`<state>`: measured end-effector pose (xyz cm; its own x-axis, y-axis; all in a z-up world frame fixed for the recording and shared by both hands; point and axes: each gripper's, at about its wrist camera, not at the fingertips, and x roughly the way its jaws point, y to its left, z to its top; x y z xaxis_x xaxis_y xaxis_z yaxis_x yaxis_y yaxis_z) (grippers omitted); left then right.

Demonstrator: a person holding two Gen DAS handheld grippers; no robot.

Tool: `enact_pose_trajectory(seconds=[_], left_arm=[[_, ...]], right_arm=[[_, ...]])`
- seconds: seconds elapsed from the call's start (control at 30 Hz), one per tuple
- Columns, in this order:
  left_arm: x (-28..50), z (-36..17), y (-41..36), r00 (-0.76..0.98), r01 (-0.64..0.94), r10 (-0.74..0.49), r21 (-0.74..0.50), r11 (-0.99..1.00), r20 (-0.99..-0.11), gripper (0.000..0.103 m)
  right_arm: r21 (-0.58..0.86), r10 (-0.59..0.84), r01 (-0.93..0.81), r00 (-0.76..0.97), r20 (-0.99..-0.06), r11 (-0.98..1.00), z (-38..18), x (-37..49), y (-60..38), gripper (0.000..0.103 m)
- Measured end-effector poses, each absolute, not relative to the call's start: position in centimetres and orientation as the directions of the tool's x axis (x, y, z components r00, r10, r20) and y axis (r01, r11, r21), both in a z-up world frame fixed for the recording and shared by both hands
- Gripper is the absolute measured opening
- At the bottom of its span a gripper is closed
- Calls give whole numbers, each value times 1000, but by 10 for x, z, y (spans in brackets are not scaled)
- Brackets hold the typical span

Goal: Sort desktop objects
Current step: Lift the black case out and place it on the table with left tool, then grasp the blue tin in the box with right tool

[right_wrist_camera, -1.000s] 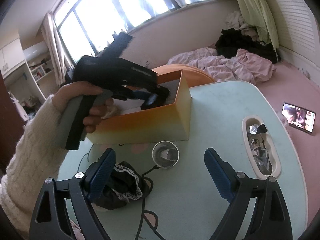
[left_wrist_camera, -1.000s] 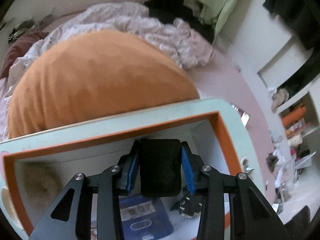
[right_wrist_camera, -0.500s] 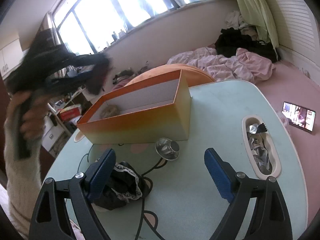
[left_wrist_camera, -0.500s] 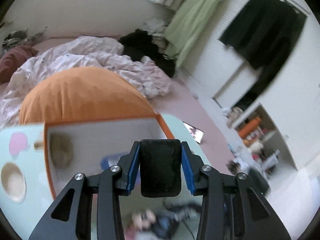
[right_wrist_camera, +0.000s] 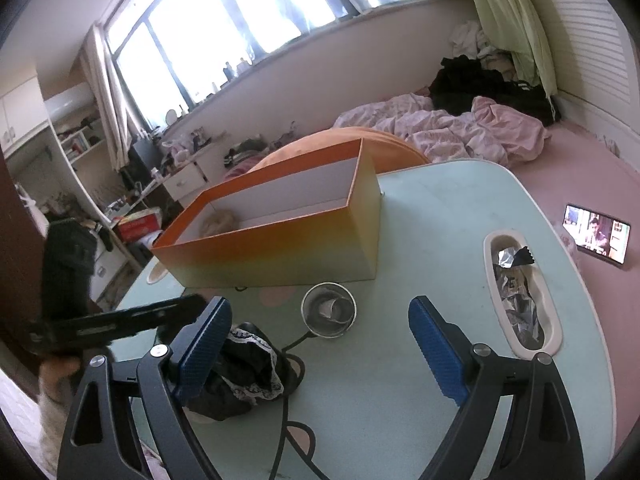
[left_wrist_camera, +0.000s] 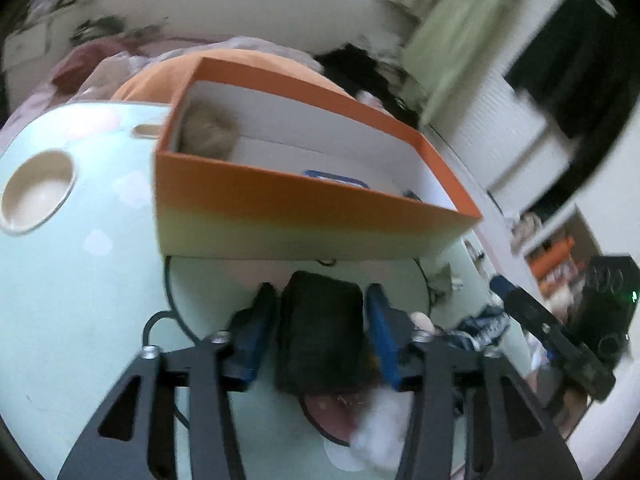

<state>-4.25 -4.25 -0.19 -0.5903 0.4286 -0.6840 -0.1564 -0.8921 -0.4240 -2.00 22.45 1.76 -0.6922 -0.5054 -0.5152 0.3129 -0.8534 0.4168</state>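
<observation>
My left gripper (left_wrist_camera: 322, 320) is shut on a black rectangular block (left_wrist_camera: 320, 332) and hovers low over the table, in front of the orange box (left_wrist_camera: 304, 208). The box holds a tan fluffy thing (left_wrist_camera: 208, 136) and a blue item (left_wrist_camera: 336, 178). My right gripper (right_wrist_camera: 316, 344) is open and empty above the table's near side. Black lace cloth (right_wrist_camera: 240, 376) lies by its left finger. A small metal cup (right_wrist_camera: 329, 309) stands in front of the orange box (right_wrist_camera: 280, 240). The left gripper's body shows at the left edge of the right wrist view (right_wrist_camera: 120, 320).
The pale green table (right_wrist_camera: 440, 208) has an oval recess with foil wrappers (right_wrist_camera: 518, 292) at the right and a round recess (left_wrist_camera: 38, 192) at the left. A phone (right_wrist_camera: 596, 234) lies on the pink floor. An orange cushion (right_wrist_camera: 340, 140) and a bed lie behind.
My left gripper, still holding the black block, lifted out of the orange box, swung back and dropped low in front of it. The right gripper has not moved.
</observation>
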Motion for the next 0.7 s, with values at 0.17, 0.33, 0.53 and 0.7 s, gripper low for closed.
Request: enact_pose_trajectory(seconds=[0.17, 0.33, 0.53, 0.7], left_arm=[[-24, -3, -51, -646, -128, 403, -428, -895, -649, 79], [2, 10, -39, -752, -153, 342, -355, -922, -564, 79], [26, 16, -47, -845, -142, 319, -396, -907, -429, 79], [26, 18, -59, -849, -126, 323, -432, -893, -419, 79]], right_arm=[[422, -550, 363, -659, -513, -830, 67, -48, 216, 90], [355, -530, 434, -402, -747, -828, 98, -127, 147, 87], [401, -461, 355, -99, -882, -844, 52, -196, 92, 74], [163, -212, 392, -87, -973, -906, 18, -205, 55, 74]])
